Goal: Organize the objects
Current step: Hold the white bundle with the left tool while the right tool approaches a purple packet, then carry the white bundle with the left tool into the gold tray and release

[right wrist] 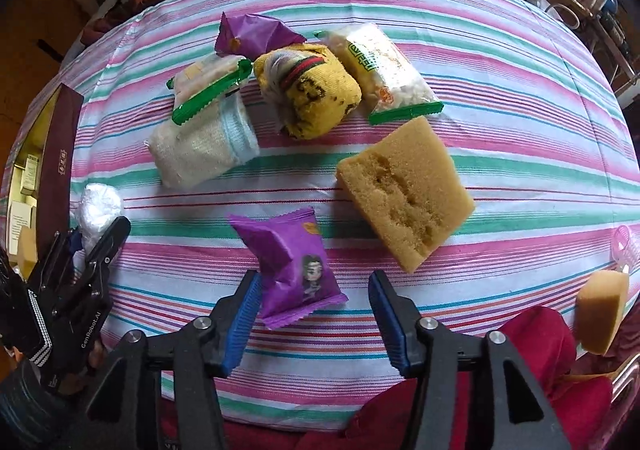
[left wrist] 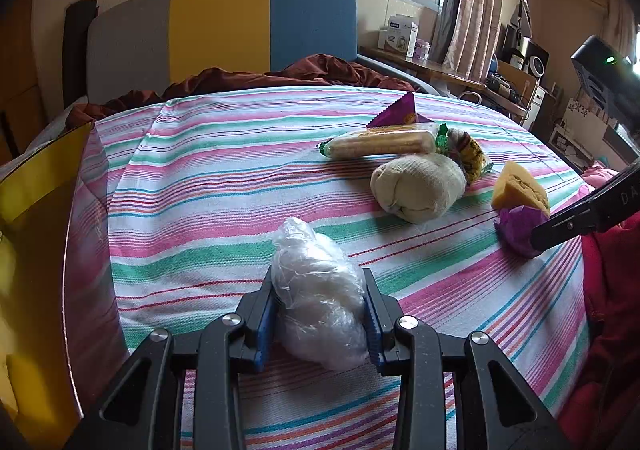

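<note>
1. Left tongs [left wrist: 320, 310] clamped on a clear plastic bundle [left wrist: 316, 290], pads pressing both its sides, over the striped cloth [left wrist: 200, 210].
2. Right tongs [right wrist: 314, 314] point down, jaws apart; purple snack packet [right wrist: 292, 270] lies between them, touching the left pad [right wrist: 240, 322], clear of the right pad. Not gripped.
3. Big yellow sponge [right wrist: 404, 194] just ahead-right of right tongs.
4. Further ahead: white sock roll [right wrist: 200, 154], yellow sock roll [right wrist: 316, 98], two green-edged snack packs [right wrist: 208, 86] [right wrist: 384, 70], second purple packet [right wrist: 256, 34].
5. Small sponge piece [right wrist: 600, 314] far right of right tongs.
6. Open box [right wrist: 60, 154] left of left tongs.
</note>
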Demonstrator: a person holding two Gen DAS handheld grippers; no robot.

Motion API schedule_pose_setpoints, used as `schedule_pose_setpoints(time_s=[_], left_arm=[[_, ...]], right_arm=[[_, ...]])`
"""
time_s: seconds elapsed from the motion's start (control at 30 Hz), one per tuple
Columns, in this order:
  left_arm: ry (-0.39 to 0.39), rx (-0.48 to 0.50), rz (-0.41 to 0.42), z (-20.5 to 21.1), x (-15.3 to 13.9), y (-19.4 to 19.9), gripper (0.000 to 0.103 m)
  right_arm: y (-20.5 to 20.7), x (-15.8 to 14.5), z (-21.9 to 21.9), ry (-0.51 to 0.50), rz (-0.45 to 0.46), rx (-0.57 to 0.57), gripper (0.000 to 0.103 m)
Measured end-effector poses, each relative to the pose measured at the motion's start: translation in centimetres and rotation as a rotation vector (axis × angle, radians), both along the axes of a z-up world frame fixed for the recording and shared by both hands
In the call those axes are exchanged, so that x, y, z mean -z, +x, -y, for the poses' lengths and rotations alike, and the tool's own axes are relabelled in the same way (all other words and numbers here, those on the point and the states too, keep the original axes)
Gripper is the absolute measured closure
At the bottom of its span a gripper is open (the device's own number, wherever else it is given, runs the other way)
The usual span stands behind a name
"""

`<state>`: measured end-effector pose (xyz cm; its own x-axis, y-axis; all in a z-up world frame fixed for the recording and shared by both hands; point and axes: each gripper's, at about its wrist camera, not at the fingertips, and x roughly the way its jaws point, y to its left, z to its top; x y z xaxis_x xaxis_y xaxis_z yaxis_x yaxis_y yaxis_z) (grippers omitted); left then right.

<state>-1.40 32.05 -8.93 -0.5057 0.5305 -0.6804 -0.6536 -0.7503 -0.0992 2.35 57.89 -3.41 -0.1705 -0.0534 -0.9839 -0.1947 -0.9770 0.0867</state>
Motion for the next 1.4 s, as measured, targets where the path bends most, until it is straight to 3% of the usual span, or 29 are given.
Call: schedule_pose_setpoints(time_s=[0.13, 0.17, 0.23, 0.33, 0.8, 1.0, 1.1, 1.2, 1.4], left_arm=[[0.0, -0.001, 0.0, 0.0, 0.0, 0.0, 0.066], [0.0, -0.001, 0.0, 0.0, 0.0, 0.0, 0.066], [0.0, -0.001, 0.0, 0.0, 0.0, 0.0, 0.066], [0.0, -0.001, 0.001, 0.0, 0.0, 0.0, 0.065], [-0.023, 0.0, -0.002, -0.1, -0.2, 0.2, 0.065], [-0.058, 0.018, -0.018, 0.0, -0.5, 1.0, 0.066], [-0.01, 0.03, 0.024, 1.0, -2.0, 1.4, 0.067], [0.06, 0.024, 0.003, 2.9, -5.2, 2.0, 0.067], [0.147, -0.098, 0.038, 9.0, -10.3, -1.1, 0.067]], right_arm=[[-1.0, 0.1, 1.2, 0.037, 0.024, -0.029, 0.041], [-1.2, 0.3, 1.3, 0.042, 0.043, -0.039, 0.045], [-1.3, 0.5, 1.4, 0.054, 0.047, -0.052, 0.062], [-0.8, 0.3, 0.9, 0.032, 0.038, -0.057, 0.065], [0.0, 0.3, 0.7, 0.079, 0.056, -0.106, 0.066], [0.7, -0.2, -1.0, 0.021, 0.035, -0.082, 0.067], [1.1, -0.5, -1.8, -0.007, 0.024, -0.075, 0.067], [1.2, -0.7, -2.2, -0.004, 0.023, -0.083, 0.067], [0.5, -0.6, -1.1, -0.003, 0.012, -0.085, 0.067]])
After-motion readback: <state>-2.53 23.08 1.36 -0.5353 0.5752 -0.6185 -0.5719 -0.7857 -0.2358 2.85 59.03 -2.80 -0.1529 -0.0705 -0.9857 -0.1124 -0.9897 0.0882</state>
